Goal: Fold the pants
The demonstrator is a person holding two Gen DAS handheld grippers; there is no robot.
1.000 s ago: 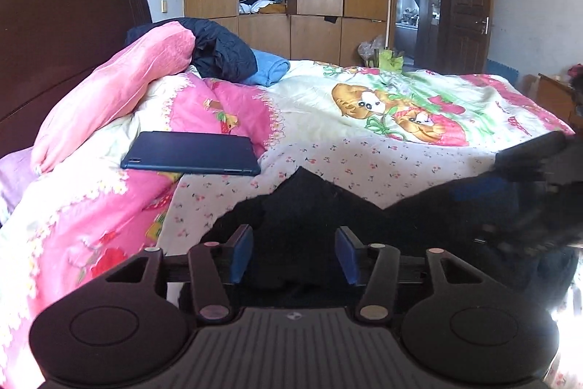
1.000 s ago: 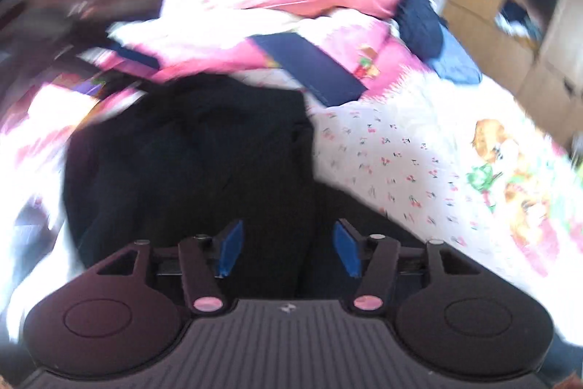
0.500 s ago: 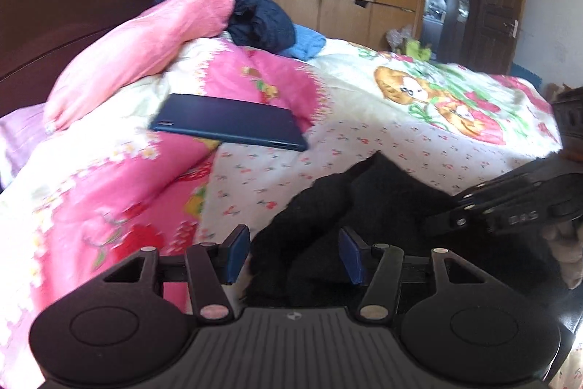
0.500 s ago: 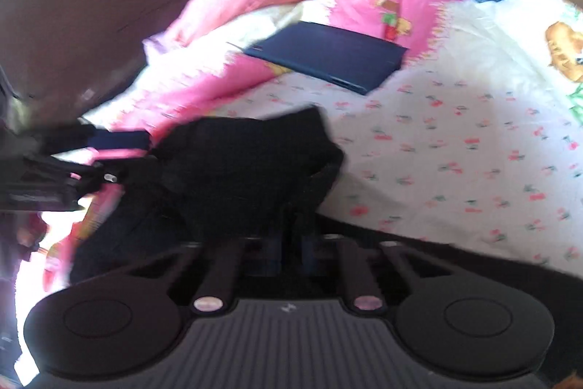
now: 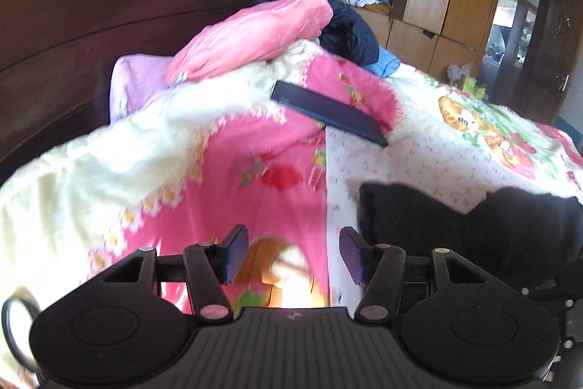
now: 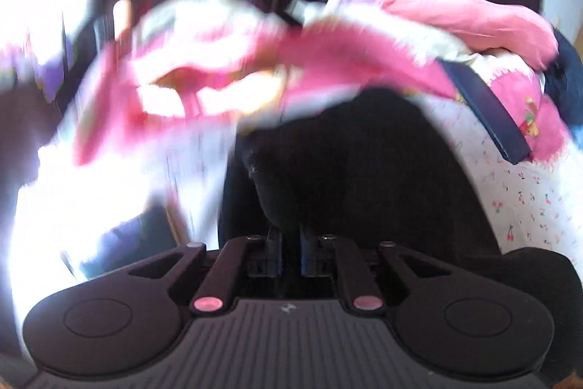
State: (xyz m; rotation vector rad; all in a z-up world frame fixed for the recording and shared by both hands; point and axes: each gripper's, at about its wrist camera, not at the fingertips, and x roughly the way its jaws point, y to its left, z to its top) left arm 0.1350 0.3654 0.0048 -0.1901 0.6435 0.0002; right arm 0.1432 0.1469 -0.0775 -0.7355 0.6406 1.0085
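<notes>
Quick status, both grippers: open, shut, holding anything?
Left gripper: jaws open, nothing between them; the black pants lie off to its right.
Right gripper: jaws shut on the black pants.

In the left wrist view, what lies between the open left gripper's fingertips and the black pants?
Only bedding: the left gripper is over the pink and white printed quilt, and the black pants lie just right of it.
</notes>
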